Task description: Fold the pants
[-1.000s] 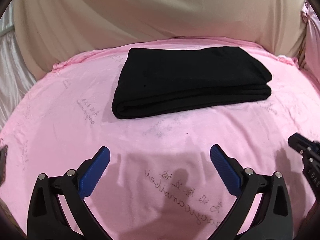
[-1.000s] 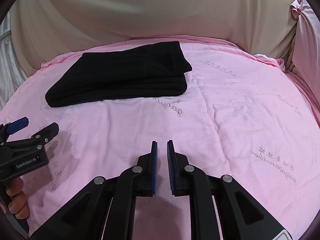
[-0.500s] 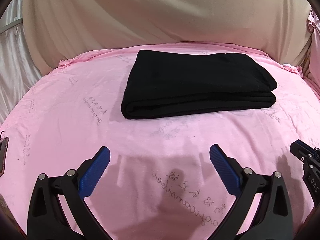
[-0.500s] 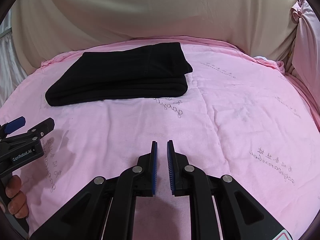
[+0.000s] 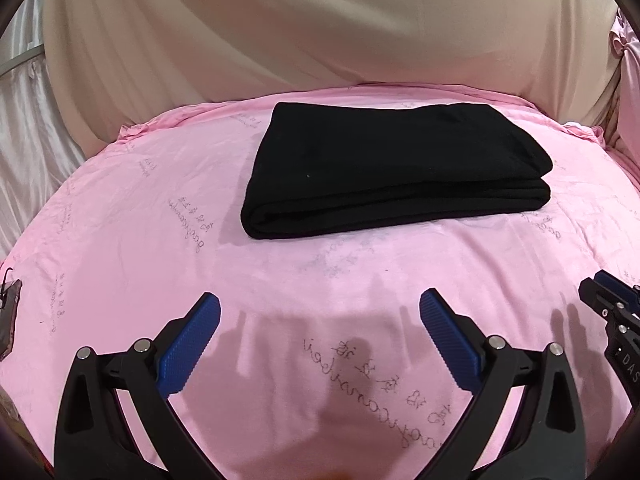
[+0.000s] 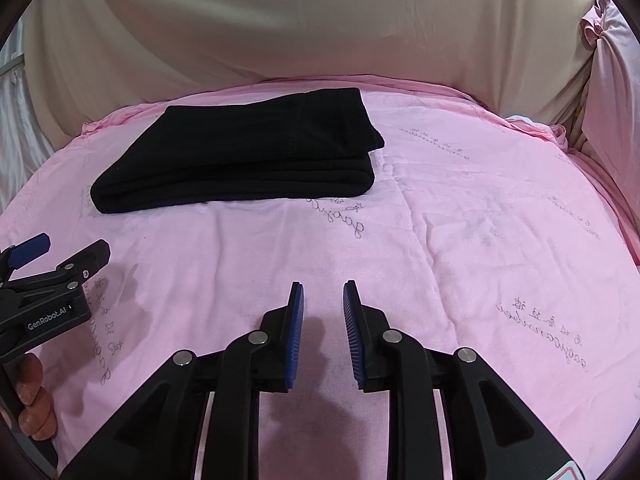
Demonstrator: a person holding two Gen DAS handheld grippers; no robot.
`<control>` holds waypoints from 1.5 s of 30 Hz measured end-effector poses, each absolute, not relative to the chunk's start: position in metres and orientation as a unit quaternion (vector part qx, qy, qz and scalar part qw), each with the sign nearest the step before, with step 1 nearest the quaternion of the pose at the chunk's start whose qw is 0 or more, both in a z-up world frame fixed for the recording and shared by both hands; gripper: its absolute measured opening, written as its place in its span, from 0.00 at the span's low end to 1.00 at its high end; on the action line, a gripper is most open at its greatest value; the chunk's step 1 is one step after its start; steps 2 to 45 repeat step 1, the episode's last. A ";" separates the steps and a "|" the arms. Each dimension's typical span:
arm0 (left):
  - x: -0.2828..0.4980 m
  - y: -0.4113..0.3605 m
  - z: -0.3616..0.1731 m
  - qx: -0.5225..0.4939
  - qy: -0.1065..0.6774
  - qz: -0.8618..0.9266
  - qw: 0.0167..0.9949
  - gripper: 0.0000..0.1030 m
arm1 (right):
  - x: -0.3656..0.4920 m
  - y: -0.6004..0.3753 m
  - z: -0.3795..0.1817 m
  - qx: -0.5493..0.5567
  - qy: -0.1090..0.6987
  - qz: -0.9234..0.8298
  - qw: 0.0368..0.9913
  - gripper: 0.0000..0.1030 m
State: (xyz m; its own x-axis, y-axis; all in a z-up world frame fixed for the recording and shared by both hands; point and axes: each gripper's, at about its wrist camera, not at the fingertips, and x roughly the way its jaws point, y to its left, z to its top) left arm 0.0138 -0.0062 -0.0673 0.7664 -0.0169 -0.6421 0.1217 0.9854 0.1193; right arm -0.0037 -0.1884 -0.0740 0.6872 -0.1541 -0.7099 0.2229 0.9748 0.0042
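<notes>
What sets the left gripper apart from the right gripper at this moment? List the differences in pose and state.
The left gripper has its jaws spread wide, while the right gripper shows only a narrow gap between its jaws. The left gripper points almost straight at the folded black pants; from the right gripper they lie off to the left. Both hold nothing, sit back from the pants, and have blue ribbed pads on black arms.

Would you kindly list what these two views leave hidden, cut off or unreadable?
- Black pants: the underside and inner layers are hidden by the fold itself, in both views.
- Dark object, left wrist view: cut off by the left image edge, so what it is stays unclear.
- Right tongs, left wrist view: cropped by the right edge.
- Script on the pink sheet: too small and warped to read.
- Left tongs: handles fall below the frame.
</notes>
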 end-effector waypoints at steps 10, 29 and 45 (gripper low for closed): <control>0.014 -0.007 -0.068 0.078 0.341 -0.038 0.936 0.95 | -0.004 -0.189 -0.074 0.045 0.382 -0.103 0.918 0.23; 0.014 -0.007 -0.068 0.078 0.341 -0.038 0.936 0.95 | -0.004 -0.189 -0.074 0.045 0.382 -0.103 0.918 0.23; 0.014 -0.007 -0.068 0.078 0.341 -0.038 0.936 0.95 | -0.004 -0.189 -0.074 0.045 0.382 -0.103 0.918 0.23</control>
